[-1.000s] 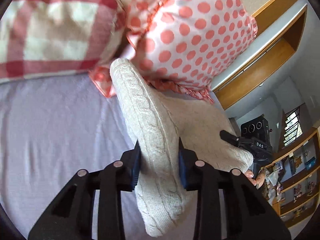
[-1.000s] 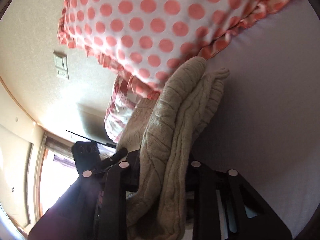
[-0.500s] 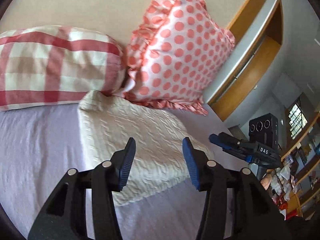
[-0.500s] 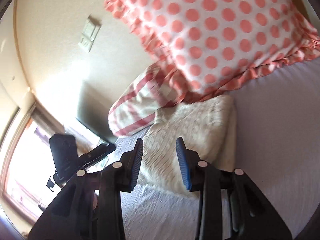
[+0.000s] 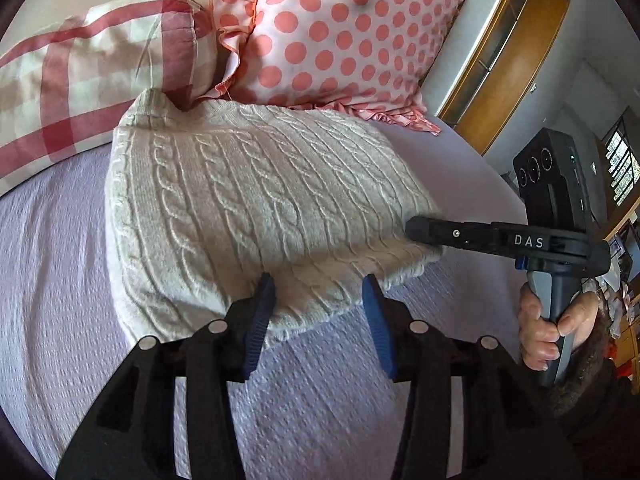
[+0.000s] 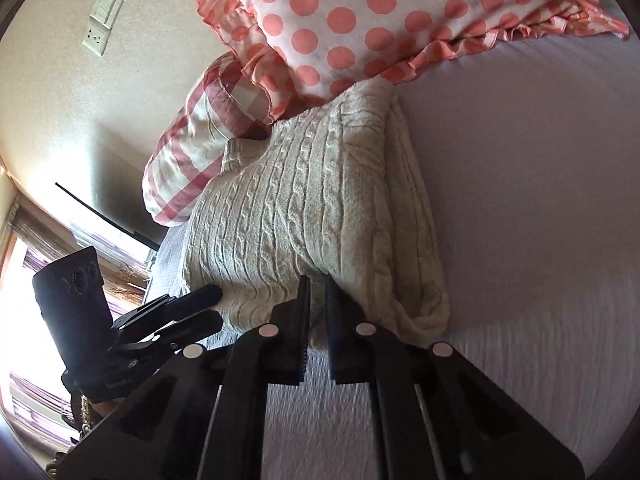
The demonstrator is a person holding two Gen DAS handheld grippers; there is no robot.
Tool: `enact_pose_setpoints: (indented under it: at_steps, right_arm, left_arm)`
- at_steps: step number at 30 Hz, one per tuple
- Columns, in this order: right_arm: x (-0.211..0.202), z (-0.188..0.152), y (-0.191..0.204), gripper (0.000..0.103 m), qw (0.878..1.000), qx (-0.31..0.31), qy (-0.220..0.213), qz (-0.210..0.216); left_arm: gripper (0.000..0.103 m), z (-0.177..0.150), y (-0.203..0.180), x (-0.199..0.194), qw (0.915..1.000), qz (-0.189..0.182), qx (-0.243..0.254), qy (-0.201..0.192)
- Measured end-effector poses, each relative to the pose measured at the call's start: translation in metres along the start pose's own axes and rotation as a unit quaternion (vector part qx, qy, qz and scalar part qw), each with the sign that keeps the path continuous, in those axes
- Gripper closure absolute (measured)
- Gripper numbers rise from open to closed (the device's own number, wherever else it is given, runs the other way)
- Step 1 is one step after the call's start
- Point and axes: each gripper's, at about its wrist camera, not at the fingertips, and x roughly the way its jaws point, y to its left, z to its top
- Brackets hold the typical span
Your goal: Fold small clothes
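A cream cable-knit sweater [image 5: 248, 208] lies folded on the lilac bedspread [image 5: 60, 300], its far edge against the pillows. It also shows in the right wrist view [image 6: 304, 208]. My left gripper [image 5: 318, 300] is open, its blue pads on either side of the sweater's near edge, gripping nothing. My right gripper [image 6: 316, 292] is nearly closed on the top layer at the sweater's side edge. It shows from the side in the left wrist view [image 5: 424, 229], its tip at the sweater's right edge. The left gripper appears in the right wrist view [image 6: 200, 308].
A red-checked pillow [image 5: 92, 64] and a pink polka-dot pillow [image 5: 340, 28] stand behind the sweater against the wall. A wooden headboard shelf [image 5: 516, 52] runs at the right. A wall socket [image 6: 102, 16] is above the pillows. A bedspread edge lies beyond the right gripper.
A second ago both grippers held the sweater up, bunched. It now lies flat and folded on the bed. The left gripper has opened and the right one has closed again at the sweater's edge.
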Motion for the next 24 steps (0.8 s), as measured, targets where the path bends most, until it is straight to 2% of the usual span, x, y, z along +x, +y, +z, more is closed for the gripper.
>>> enact_pose_setpoints:
  at_steps: [1,2,3,4,5,6,7,8,13,17,24]
  right_arm:
    - [-0.012,-0.005,0.004,0.083,1.000,-0.010,-0.017,-0.011]
    - [-0.022,-0.011,0.009,0.065,0.999,-0.019,-0.031,-0.016]
    - [-0.031,-0.017,0.013,0.053,0.998,-0.028,-0.044,-0.023]
    - [-0.039,-0.024,0.019,0.028,0.997,-0.041,-0.058,-0.039]
    - [-0.042,-0.032,0.024,0.013,0.994,-0.056,-0.067,-0.060]
    - [-0.041,-0.038,0.032,0.010,0.991,-0.073,-0.071,-0.082]
    - [-0.038,-0.044,0.038,0.006,0.988,-0.088,-0.067,-0.105]
    - [-0.034,-0.049,0.043,0.002,0.985,-0.099,-0.064,-0.126]
    - [-0.012,-0.062,0.057,0.001,0.971,-0.127,-0.040,-0.199]
    - [0.000,-0.065,0.053,0.001,0.972,-0.120,-0.022,-0.202]
    - [0.009,-0.070,0.056,0.001,0.965,-0.133,-0.004,-0.225]
  left_arm:
    - [0.032,-0.006,0.002,-0.012,0.9999,-0.003,-0.003,-0.014]
    - [0.028,-0.011,0.003,-0.023,0.9996,0.002,-0.005,-0.026]
    - [0.023,-0.019,0.004,-0.034,0.9992,0.011,-0.008,-0.038]
    - [0.018,-0.026,0.006,-0.043,0.9986,0.020,-0.013,-0.048]
    - [0.013,-0.031,0.009,-0.048,0.9978,0.033,-0.023,-0.053]
    - [0.005,-0.036,0.012,-0.052,0.9968,0.048,-0.035,-0.054]
    - [0.003,-0.041,0.015,-0.053,0.9954,0.065,-0.046,-0.052]
    - [0.003,-0.043,0.017,-0.051,0.9940,0.082,-0.054,-0.049]
    - [0.002,-0.050,0.032,-0.036,0.9828,0.160,-0.092,0.004]
    - [0.002,-0.053,0.036,-0.027,0.9773,0.186,-0.096,0.034]
    - [0.002,-0.056,0.032,-0.023,0.9759,0.198,-0.084,0.038]
